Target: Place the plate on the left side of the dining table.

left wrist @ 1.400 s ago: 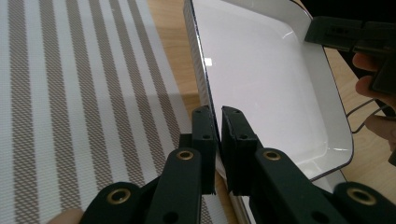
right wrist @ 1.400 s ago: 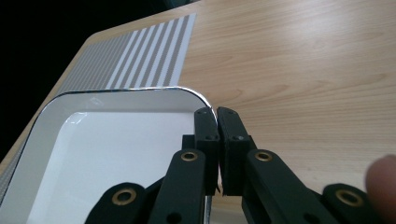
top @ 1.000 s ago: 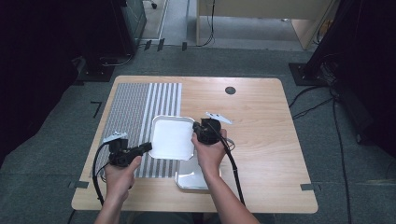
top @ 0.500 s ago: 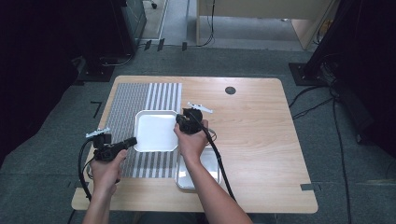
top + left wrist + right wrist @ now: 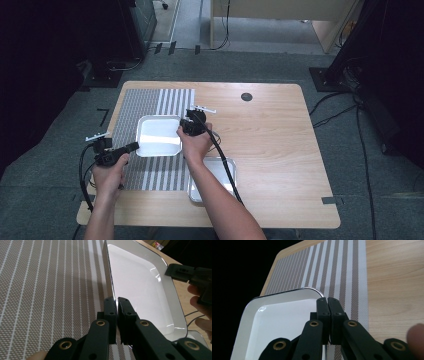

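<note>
One white tray sits over the striped mat toward the surface's left edge. Left hand-held gripper is clamped on its left rim, right hand-held gripper clamped on its right rim. A metal tray lies nearer the front edge.

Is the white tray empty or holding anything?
Empty: the white tray shows a bare glossy bottom in all views, with the left tongs and right tongs shut on opposite rims.

Left gripper and right gripper: jaws clamped, facing inward; both forearms extended forward, hands apart.
</note>
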Demonstrator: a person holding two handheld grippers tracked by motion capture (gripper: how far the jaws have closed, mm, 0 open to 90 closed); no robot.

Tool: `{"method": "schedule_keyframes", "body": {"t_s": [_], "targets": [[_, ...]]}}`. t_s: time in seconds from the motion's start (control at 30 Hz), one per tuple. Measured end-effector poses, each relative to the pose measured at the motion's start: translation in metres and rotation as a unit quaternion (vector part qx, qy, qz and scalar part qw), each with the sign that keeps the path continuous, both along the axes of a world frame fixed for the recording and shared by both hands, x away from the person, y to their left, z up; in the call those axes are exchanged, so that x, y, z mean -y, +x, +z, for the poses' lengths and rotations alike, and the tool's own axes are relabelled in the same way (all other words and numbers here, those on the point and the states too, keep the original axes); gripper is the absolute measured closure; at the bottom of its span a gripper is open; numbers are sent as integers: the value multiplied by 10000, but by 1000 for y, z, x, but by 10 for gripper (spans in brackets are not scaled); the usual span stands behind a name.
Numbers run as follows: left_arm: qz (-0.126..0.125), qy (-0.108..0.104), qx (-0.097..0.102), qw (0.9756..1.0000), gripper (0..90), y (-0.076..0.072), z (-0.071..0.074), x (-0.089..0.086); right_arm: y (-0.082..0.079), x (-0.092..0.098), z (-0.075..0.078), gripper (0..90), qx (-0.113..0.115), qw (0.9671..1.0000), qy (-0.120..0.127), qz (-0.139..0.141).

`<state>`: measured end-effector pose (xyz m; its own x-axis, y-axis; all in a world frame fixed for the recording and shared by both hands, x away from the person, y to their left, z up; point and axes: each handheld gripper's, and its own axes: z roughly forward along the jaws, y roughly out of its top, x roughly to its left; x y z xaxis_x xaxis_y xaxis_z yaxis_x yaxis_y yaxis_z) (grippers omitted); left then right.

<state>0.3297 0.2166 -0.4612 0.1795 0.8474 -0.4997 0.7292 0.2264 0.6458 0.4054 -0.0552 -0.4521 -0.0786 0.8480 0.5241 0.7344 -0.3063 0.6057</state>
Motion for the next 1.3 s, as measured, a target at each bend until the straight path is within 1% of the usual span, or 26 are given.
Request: {"method": "schedule_keyframes", "body": {"t_s": [0.03, 0.07, 0.17, 0.3, 0.4, 0.43, 0.5, 0.6, 0.63, 0.67, 0.7, 0.73, 0.77, 0.83, 0.93, 1.03, 1.1, 1.17, 1.23, 1.3], "targets": [[21, 69, 6, 10000, 871, 2, 0, 0, 2, -2, -2, 899, -19, 10000, -9, -7], [59, 86, 12, 9999, 872, 5, 0, -1, 5, -4, -4, 899, -38, 10000, -5, -13], [103, 76, 7, 9999, 872, 11, -2, -5, 13, -7, -9, 899, -131, 9999, 54, -59], [207, 18, -80, 9998, 874, 22, -8, -15, 25, -15, -16, 899, -260, 9996, 79, -39], [348, -60, -165, 9992, 879, 30, -16, -23, 32, -23, -22, 899, -283, 9996, 89, -22], [412, -75, -199, 9989, 881, 33, -19, -26, 33, -26, -23, 899, -294, 9995, 69, -20], [460, -110, -228, 9986, 883, 37, -23, -28, 36, -30, -26, 899, -264, 9996, 25, -9], [511, -206, -217, 9982, 880, 43, -28, -28, 42, -34, -32, 899, -262, 9996, -29, -71], [528, -216, -223, 9981, 880, 44, -29, -28, 43, -35, -33, 899, -300, 9995, -36, -114], [546, -221, -226, 9980, 880, 45, -30, -28, 45, -35, -35, 899, -277, 9995, -60, -118], [562, -220, -246, 9979, 880, 47, -32, -29, 46, -36, -36, 899, -302, 9994, -55, -128], [590, -208, -270, 9977, 882, 48, -34, -29, 47, -37, -38, 899, -299, 9995, -62, -117], [629, -142, -302, 9975, 884, 50, -35, -29, 48, -38, -39, 899, -296, 9995, -71, -93], [681, -43, -326, 9971, 890, 52, -36, -29, 49, -41, -42, 899, -361, 9993, -97, -81], [735, -1, -334, 9967, 893, 56, -37, -28, 51, -45, -46, 899, -390, 9991, -107, -128], [744, 28, -372, 9965, 895, 61, -39, -26, 53, -44, -50, 899, -427, 9988, -54, -250], [775, -18, -376, 9963, 894, 66, -41, -25, 55, -43, -53, 899, -486, 9983, -52, -328], [802, -63, -384, 9960, 894, 69, -42, -25, 57, -42, -54, 898, -486, 9981, -2, -386], [792, 0, -378, 9961, 896, 73, -42, -23, 59, -42, -53, 898, -475, 9979, 26, -444], [791, -26, -378, 9962, 893, 77, -42, -22, 61, -42, -54, 898, -436, 9975, 7, -564]]}}
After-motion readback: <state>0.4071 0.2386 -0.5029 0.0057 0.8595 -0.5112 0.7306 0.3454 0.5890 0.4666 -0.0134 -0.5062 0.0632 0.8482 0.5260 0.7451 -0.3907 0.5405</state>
